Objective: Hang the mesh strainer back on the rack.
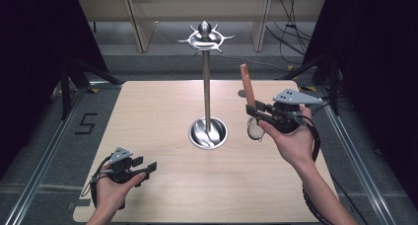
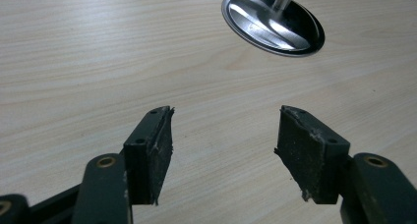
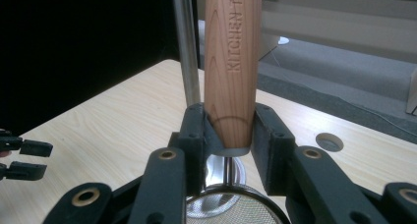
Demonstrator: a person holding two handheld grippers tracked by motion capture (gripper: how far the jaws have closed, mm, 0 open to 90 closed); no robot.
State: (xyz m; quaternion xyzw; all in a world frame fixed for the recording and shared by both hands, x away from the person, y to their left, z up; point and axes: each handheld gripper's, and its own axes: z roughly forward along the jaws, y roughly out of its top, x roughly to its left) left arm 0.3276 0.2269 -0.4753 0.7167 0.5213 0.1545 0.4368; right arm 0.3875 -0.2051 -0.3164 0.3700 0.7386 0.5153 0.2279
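Observation:
My right gripper [image 1: 256, 111] is shut on a small strainer, clamping the lower end of its wooden handle [image 1: 247, 84], which stands nearly upright. The round mesh bowl [image 1: 255, 129] hangs below the jaws, above the table's right side. In the right gripper view the pads [image 3: 196, 130] press on both sides of the handle [image 3: 232, 62], with the mesh [image 3: 231, 207] underneath. A steel utensil stand [image 1: 206, 87] with hooked arms [image 1: 205, 36] on top rises from a dish base [image 1: 208, 132] at the table's middle, left of the strainer. My left gripper [image 1: 148, 169] rests open at the front left, its jaws [image 2: 223, 140] holding nothing.
The light wooden table [image 1: 162, 111] has a small round hole [image 1: 242, 93] behind the strainer. Dark curtains stand on both sides, with tripod legs [image 1: 66, 87] and cables on the floor beyond. The stand's base [image 2: 273, 21] lies ahead of the left jaws.

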